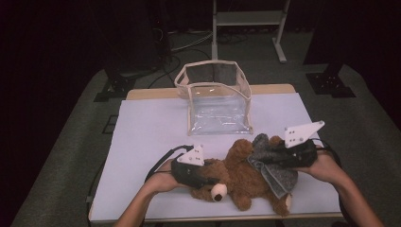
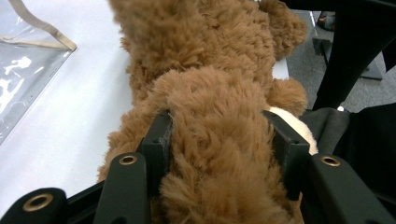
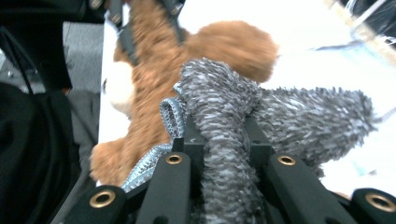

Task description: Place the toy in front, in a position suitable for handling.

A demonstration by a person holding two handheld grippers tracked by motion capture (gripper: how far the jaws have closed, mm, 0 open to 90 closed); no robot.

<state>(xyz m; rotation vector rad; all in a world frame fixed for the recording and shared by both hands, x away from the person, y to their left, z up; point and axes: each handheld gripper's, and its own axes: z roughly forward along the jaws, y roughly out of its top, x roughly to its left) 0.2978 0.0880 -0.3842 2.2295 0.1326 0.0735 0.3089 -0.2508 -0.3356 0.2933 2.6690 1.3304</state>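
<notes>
White bench [image 1: 142, 142] in a dark room, brown teddy bear [image 1: 236, 177] lying at its near edge. Left gripper [image 1: 201, 178] fingers clamped on the head, right gripper [image 1: 274, 158] fingers pinching the grey knitted cloth [image 1: 276, 172] over the body. Both soft, light, squashy — best gripped deep in a thick fold, not by loose fluff.

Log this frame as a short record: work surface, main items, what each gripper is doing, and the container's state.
surface: white table
toy: brown teddy bear lying near the front edge
cloth: grey fuzzy cloth draped over the bear
left gripper: jaws closed on the bear's fur
right gripper: jaws clamped on the grey cloth
container: clear plastic bag with beige trim, standing open behind the bear, apart from it
</notes>
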